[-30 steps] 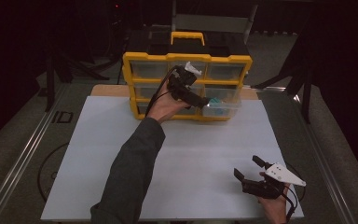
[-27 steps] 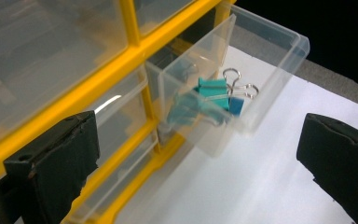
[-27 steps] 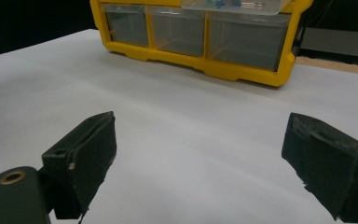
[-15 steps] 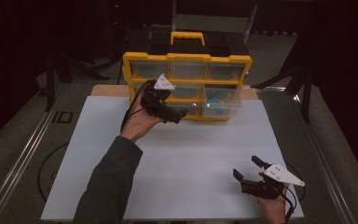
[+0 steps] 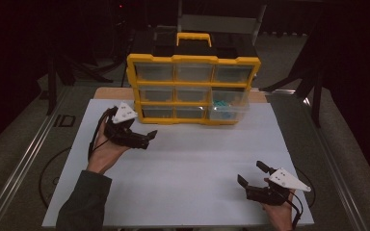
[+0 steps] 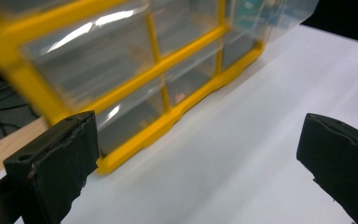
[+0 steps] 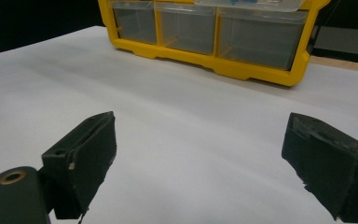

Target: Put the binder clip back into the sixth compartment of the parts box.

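A yellow organizer [image 5: 192, 89] with clear drawers and a black top stands at the far edge of the white table [image 5: 183, 173]. One right-hand drawer [image 5: 229, 111] is pulled out and holds teal pieces [image 5: 220, 103]. My left gripper [image 5: 148, 138] hovers open in front of the organizer's lower left corner, nothing between its jaws. In the left gripper view [image 6: 196, 163] the organizer [image 6: 135, 84] is close and blurred, the pulled-out drawer [image 6: 270, 18] farther along. My right gripper [image 5: 251, 174] rests open near the front right of the table; its own view [image 7: 200, 163] faces the organizer [image 7: 205, 42].
A wooden board [image 5: 111, 94] shows under the white sheet behind the organizer. Black stands and cables [image 5: 58, 82] sit on the dark floor left of the table, and a metal rail [image 5: 24, 159] runs along the left side.
My left gripper has drawn back from the organizer's middle drawers, moving left and toward the person. The right gripper has stayed where it was.
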A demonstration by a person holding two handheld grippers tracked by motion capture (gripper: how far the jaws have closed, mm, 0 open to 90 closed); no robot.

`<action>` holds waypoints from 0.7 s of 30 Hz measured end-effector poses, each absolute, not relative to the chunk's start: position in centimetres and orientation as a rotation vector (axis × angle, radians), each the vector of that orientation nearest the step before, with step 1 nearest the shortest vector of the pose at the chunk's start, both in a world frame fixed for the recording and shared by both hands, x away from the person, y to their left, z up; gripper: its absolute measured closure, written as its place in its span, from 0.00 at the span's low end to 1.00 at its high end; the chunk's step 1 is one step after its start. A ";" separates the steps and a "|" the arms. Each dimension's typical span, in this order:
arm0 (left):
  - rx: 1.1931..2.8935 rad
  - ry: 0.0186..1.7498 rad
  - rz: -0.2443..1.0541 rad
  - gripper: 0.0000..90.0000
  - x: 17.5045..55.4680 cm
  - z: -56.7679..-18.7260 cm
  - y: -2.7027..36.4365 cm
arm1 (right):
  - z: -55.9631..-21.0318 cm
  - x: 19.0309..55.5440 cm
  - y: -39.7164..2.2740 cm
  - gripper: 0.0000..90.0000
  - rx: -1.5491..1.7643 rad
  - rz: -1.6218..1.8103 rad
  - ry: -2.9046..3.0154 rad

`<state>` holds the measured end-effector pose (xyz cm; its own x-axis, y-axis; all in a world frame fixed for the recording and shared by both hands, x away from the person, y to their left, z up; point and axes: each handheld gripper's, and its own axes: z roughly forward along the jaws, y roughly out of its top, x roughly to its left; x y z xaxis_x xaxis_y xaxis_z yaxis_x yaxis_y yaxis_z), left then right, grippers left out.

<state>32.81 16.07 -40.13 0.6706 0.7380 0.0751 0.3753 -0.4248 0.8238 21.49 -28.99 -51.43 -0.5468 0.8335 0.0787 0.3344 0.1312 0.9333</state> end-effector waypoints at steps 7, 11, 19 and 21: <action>1.985 0.932 0.566 0.00 29.7 -43.3 19.4 | -51.4 21.6 -28.7 0.11 1.114 1.414 1.949; 1.948 0.967 0.578 0.00 28.0 -45.2 20.8 | -51.2 21.7 -28.6 0.11 1.111 1.423 1.943; 1.840 1.024 0.596 0.00 24.8 -48.8 23.7 | -51.1 22.2 -28.3 0.11 1.118 1.438 1.931; 1.799 1.035 0.605 0.00 24.3 -49.3 24.2 | -51.1 22.5 -28.0 0.11 1.113 1.443 1.925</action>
<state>24.26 24.22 -49.28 0.5214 0.8526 -0.0348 0.3878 -0.2004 0.8997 22.47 -28.05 -51.08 -0.5503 0.8303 0.0880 0.3175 0.1106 0.9418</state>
